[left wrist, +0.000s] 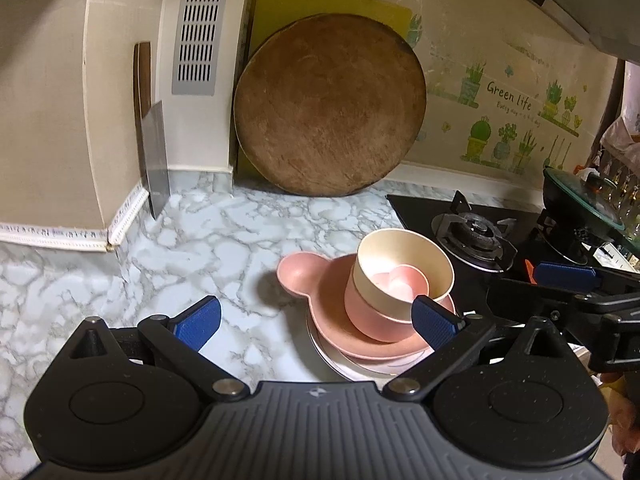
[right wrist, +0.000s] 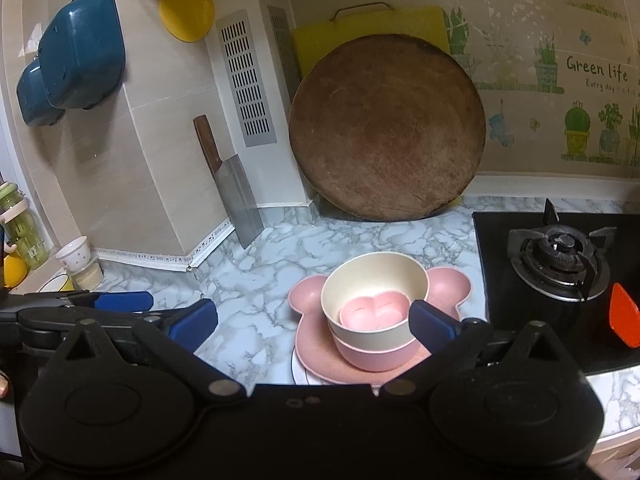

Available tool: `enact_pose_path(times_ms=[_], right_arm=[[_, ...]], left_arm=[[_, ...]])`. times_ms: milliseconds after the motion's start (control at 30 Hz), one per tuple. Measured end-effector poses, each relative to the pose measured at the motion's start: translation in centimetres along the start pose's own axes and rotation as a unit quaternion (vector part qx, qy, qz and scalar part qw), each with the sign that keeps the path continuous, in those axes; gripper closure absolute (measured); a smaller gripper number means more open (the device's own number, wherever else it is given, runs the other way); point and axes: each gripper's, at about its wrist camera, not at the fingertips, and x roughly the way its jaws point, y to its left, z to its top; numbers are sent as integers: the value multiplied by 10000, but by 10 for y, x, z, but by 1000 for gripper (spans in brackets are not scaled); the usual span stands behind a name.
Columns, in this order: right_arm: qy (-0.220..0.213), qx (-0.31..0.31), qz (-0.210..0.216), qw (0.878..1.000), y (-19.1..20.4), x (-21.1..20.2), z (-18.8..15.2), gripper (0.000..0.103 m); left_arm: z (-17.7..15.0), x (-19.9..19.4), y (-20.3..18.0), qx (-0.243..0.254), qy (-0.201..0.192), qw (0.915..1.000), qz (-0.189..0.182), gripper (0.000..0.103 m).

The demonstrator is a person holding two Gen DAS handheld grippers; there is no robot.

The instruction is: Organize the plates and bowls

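On the marble surface (right wrist: 256, 264), just left of the gas stove (right wrist: 560, 264), sits my whole stack of dishes. Bottom is a white plate (left wrist: 340, 364), only its edge peeking out. On that is the pink bear-ear plate (right wrist: 316, 344), then a pink bowl (right wrist: 372, 356), then a cream bowl (right wrist: 372, 280) nested in it, and inside the cream one there's a little pink heart-shaped dish (right wrist: 374, 312). Everything looks upright and nested pretty neatly.

My left tongs (left wrist: 316, 320) are spread wide apart and holding nothing; the right-hand blue pad overlaps the stack's near rim in the left wrist view, but I honestly can't tell if it's touching. My right tongs (right wrist: 312, 320) are also wide open and empty, hanging just in front of the stack, with one pad in front of the cream bowl's right side.

Behind all this a big round wooden cutting board (right wrist: 386, 128) leans on the back wall with a yellow cutting board (right wrist: 428, 20) behind it. A cleaver (right wrist: 236, 188) leans against the tiled corner to the left. In the left wrist view I can also see a pan with a glass lid (left wrist: 580, 196) over on the far burner.
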Motion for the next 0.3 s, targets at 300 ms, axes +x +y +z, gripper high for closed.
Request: enact_pose_path(times_ms=[300], right_arm=[[26, -51, 9, 10000, 4, 3, -1, 0]], left_arm=[[-2, 1, 2, -86, 30, 10000, -11, 1]])
